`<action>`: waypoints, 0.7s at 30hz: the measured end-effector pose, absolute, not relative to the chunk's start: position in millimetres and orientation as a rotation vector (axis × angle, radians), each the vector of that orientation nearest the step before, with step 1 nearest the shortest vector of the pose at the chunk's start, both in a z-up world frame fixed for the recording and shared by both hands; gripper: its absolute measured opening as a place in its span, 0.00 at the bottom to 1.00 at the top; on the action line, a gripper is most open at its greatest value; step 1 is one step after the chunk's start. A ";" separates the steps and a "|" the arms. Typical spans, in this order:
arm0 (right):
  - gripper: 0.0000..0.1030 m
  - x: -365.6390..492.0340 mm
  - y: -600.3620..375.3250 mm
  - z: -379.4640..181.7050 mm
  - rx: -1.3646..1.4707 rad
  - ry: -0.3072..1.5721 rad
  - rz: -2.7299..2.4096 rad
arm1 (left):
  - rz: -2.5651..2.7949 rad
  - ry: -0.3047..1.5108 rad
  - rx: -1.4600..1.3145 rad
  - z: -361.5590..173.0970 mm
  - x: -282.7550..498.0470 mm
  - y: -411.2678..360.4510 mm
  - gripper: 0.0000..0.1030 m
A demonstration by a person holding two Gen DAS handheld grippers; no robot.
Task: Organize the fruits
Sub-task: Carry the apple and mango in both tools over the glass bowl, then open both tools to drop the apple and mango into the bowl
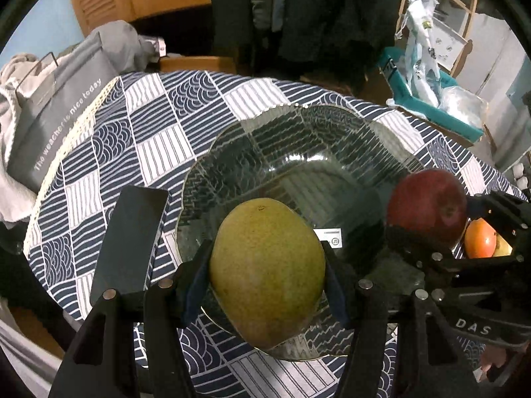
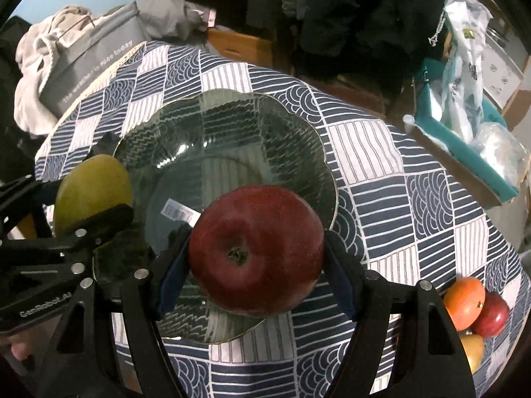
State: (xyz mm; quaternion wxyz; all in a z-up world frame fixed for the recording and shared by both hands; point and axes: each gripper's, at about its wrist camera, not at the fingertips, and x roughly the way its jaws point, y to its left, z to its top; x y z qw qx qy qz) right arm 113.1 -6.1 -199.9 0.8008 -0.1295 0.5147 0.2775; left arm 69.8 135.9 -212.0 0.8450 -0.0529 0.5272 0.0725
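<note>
While claws [image 1: 267,275] [image 2: 257,248] grip, mango [image 1: 267,272], apple [image 2: 257,248], seemingly above bowl [image 2: 298,126]

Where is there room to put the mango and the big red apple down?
The glass bowl is bare inside except for a label, so both the mango and the red apple fit. The tablecloth right of the bowl is free too. It is crowded by the near right corner, where the orange fruit, small apple and yellow fruit huddle.
</note>
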 end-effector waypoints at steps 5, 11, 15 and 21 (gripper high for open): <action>0.72 111.3 -4.1 -201.3 -0.308 1.111 0.596 | 0.139 1.142 -0.119 -218.9 68.7 135.9 0.61; 0.72 106.2 -8.6 -199.5 -0.353 1.118 0.575 | 0.128 1.170 -0.136 -222.6 62.7 138.8 0.61; 0.72 106.1 -16.0 -195.0 -0.331 1.127 0.560 | 0.119 1.181 -0.128 -225.2 63.4 135.3 0.61; 0.73 106.9 -13.6 -197.6 -0.345 1.109 0.549 | 0.130 1.219 -0.117 -233.3 68.5 131.9 0.61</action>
